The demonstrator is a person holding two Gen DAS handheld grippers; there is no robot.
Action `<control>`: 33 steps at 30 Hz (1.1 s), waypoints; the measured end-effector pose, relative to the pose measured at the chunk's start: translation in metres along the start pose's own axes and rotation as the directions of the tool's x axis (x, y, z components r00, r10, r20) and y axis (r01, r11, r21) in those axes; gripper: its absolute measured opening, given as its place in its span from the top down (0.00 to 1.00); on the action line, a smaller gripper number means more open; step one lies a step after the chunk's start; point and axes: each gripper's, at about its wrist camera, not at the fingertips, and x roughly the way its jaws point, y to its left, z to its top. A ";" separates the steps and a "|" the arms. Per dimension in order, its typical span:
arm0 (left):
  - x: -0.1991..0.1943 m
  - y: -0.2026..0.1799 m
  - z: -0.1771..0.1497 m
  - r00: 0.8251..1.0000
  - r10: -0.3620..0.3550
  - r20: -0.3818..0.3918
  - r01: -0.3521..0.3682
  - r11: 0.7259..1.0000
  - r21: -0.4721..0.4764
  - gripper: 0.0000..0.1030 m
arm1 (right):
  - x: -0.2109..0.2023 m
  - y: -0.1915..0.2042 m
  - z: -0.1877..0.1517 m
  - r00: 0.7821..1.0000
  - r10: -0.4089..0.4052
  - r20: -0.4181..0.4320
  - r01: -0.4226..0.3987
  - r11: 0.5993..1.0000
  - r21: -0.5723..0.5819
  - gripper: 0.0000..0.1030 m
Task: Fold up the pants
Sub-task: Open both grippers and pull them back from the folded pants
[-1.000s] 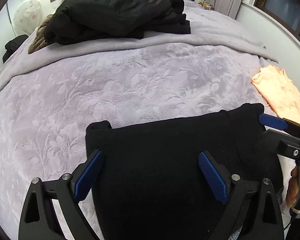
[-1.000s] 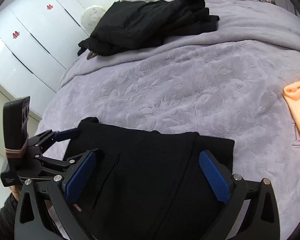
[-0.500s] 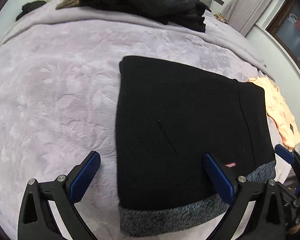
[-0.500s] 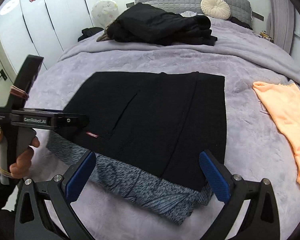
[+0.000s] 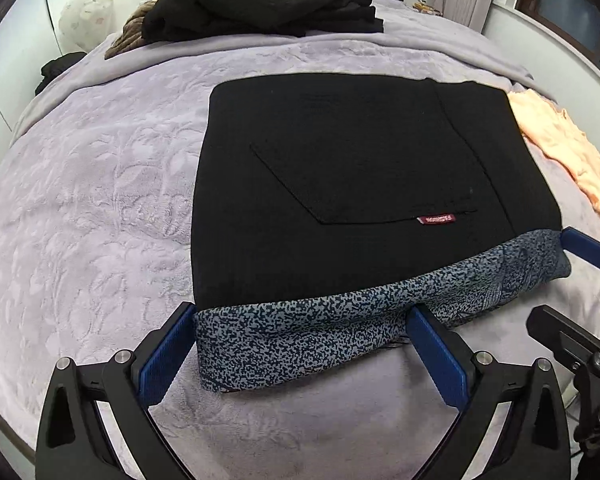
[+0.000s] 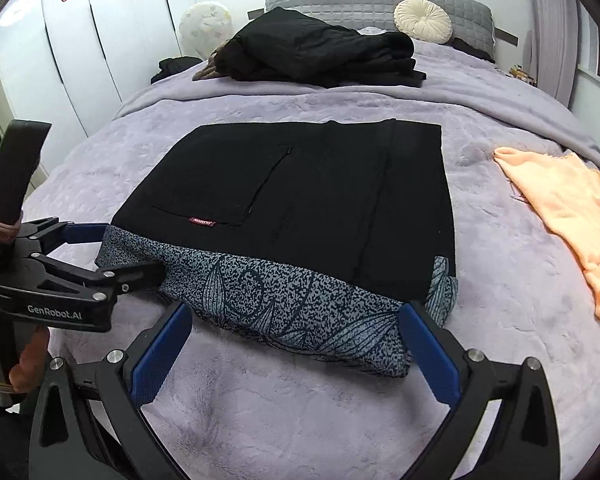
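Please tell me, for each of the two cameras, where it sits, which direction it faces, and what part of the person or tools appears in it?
Left wrist view: sits on the left gripper, looking down along its open jaws over the folded black pants on the lilac fleece blanket; the right gripper shows at the right edge.
Right wrist view: sits on the right gripper, jaws open, facing the padded grey headboard; the left gripper and a hand show at left.
Both share the pants, the peach cloth and the black clothes pile.
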 end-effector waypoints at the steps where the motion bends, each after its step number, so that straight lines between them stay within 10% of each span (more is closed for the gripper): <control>1: 0.004 -0.001 0.000 1.000 0.003 -0.002 -0.003 1.000 -0.001 0.00 | 0.000 0.000 0.000 1.000 0.000 -0.001 0.000 1.000 0.000 0.00; 20: -0.012 -0.015 0.001 0.999 0.034 0.002 -0.034 0.999 0.019 0.00 | 0.002 -0.011 -0.012 0.999 -0.005 -0.040 0.008 0.995 0.097 0.00; 33: -0.042 -0.023 -0.026 0.992 0.116 0.044 -0.115 0.993 -0.023 0.00 | -0.021 -0.006 -0.003 0.978 -0.202 -0.048 0.207 0.972 0.115 0.00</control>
